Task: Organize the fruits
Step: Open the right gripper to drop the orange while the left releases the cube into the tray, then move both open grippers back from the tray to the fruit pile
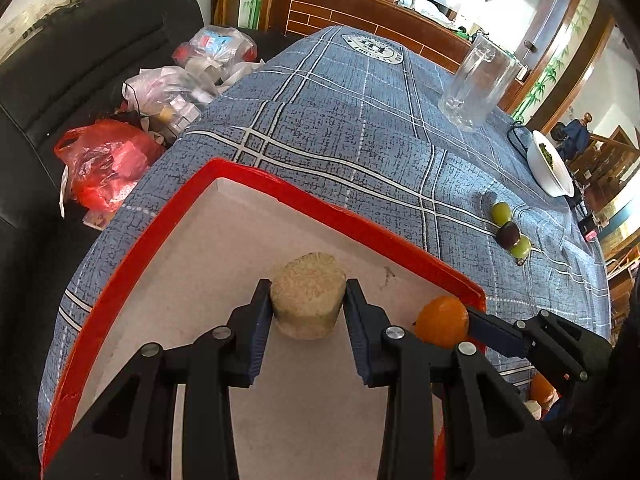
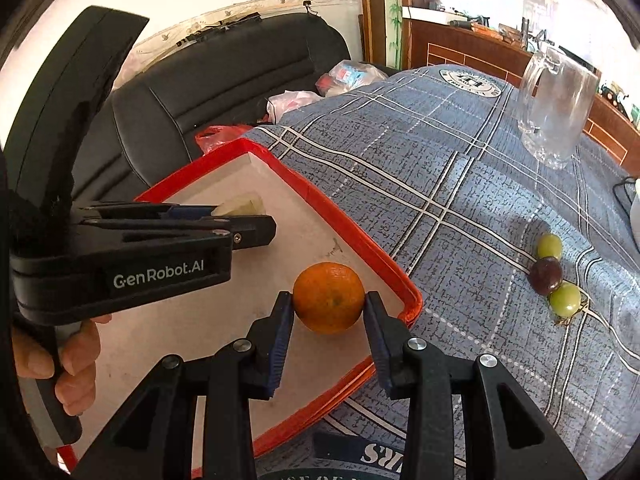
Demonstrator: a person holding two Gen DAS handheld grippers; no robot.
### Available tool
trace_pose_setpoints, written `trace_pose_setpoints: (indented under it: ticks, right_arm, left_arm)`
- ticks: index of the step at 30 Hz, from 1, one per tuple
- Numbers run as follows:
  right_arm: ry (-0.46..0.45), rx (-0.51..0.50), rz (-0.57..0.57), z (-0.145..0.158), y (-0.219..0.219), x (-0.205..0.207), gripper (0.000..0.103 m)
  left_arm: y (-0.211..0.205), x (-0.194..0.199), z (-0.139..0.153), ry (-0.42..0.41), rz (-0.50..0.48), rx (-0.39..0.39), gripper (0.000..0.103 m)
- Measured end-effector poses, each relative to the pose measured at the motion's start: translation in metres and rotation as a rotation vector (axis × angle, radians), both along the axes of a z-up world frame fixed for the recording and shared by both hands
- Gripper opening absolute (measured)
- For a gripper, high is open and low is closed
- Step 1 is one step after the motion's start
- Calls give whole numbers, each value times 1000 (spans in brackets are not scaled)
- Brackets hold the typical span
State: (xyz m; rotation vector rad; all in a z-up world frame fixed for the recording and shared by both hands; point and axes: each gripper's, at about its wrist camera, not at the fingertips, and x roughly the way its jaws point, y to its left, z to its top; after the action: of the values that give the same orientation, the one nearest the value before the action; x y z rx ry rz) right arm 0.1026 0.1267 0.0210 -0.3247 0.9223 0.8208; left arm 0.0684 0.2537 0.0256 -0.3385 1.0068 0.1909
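The orange (image 2: pixel 329 297) sits between the two fingers of the right hand-held gripper (image 2: pixel 328 306). Both pads touch its sides, so the right one is grasping the orange. The orange rests low over the white floor of the red tray (image 2: pixel 352 228), close to the tray's near right corner.

The left hand-held gripper (image 1: pixel 307 300) is grasping a pale, rough round lump (image 1: pixel 307 294). I cannot tell what fruit it is. It sits in the same tray, a bit to the left of the orange. In the left wrist view the orange (image 1: pixel 442 320) shows just beside the tray's red rim (image 1: pixel 320 204), with one blue pad of the right hand-held gripper (image 1: pixel 494 332) against it.

Outside the tray, on the blue checked cloth of the worktop (image 2: pixel 420 160), three grapes lie in a row touching each other: a green grape (image 2: pixel 549 246), a dark grape (image 2: pixel 545 275), and another green grape (image 2: pixel 565 299). They are well apart from the tray.

Farther back stands a clear glass mug (image 2: pixel 554 108). A white bowl (image 1: pixel 548 168) with something green in it sits near the worktop's right edge. Plastic bags (image 1: pixel 108 160) lie on the black sofa (image 1: pixel 80 60) to the left.
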Motion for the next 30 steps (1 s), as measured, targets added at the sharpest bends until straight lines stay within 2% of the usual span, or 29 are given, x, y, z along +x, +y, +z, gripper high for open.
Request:
trace_pose_setpoints:
  ticks: [5,7,8,9,12,18,19,21,22,30]
  right_arm:
    - [5,7,-11,2,-3,2,37]
    - [5,12,-15,5,-5,-1,39]
    - [3,17,-16,6,-6,-2,44]
    - [0,24,-17,8,-8,-4,47]
    - [-31,33,-19,17,-13,-12,52]
    - [-50,67,-20,32,-31,-31,63]
    - [-56,75,-21,36,-36,-35,65]
    - [-60,94,-29,41,-46,-42,76]
    - [-58,100,-40,44,-51,-46,78]
    - [-31,137,-84,54,-91,-75,82]
  left_arm:
    - [-4,-2,4,-10,-5,31,35]
    - [-5,-2,7,-15,-2,47,48]
    - [-6,-3,8,-20,2,59,55]
    - [-7,-4,11,-28,6,79,57]
    - [-8,-7,15,-36,11,102,57]
    - [-11,-17,18,-40,28,95,58]
    - [-12,-19,18,-40,32,95,60]
    - [-14,-24,18,-22,48,104,72]
    - [-16,-27,17,-5,60,110,72]
    - [-34,-61,28,-8,59,119,72]
